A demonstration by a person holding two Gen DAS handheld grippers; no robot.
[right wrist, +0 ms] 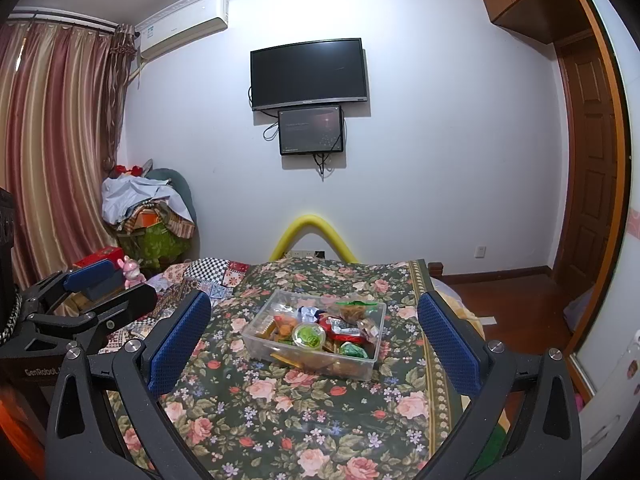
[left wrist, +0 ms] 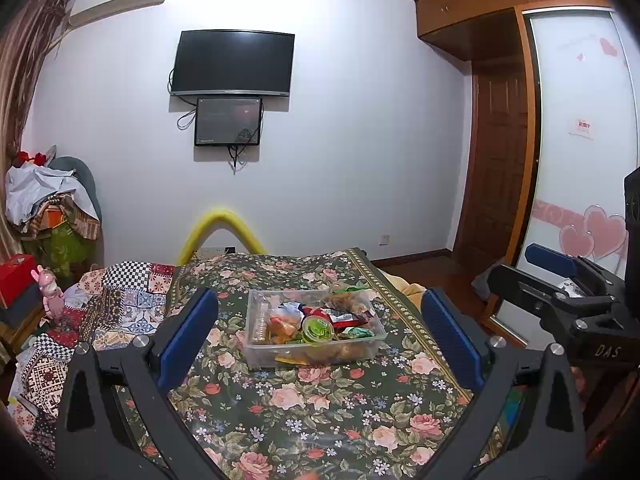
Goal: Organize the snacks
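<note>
Snacks (left wrist: 316,326), crinkly foil packs w/ a round green cup, fill a clear rectangular plastic box (left wrist: 256,354) on the floral cloth (left wrist: 304,412). Left gripper (left wrist: 320,344) & right gripper (right wrist: 316,340) hang before the box, jaws wide apart, empty.

Snacks heaped in the clear bin (left wrist: 256,354) overlap; I cannot tell the lower packets apart. Wrapper print too small to read. The frame's bottom edge cuts off my left gripper (left wrist: 320,336) body.
</note>
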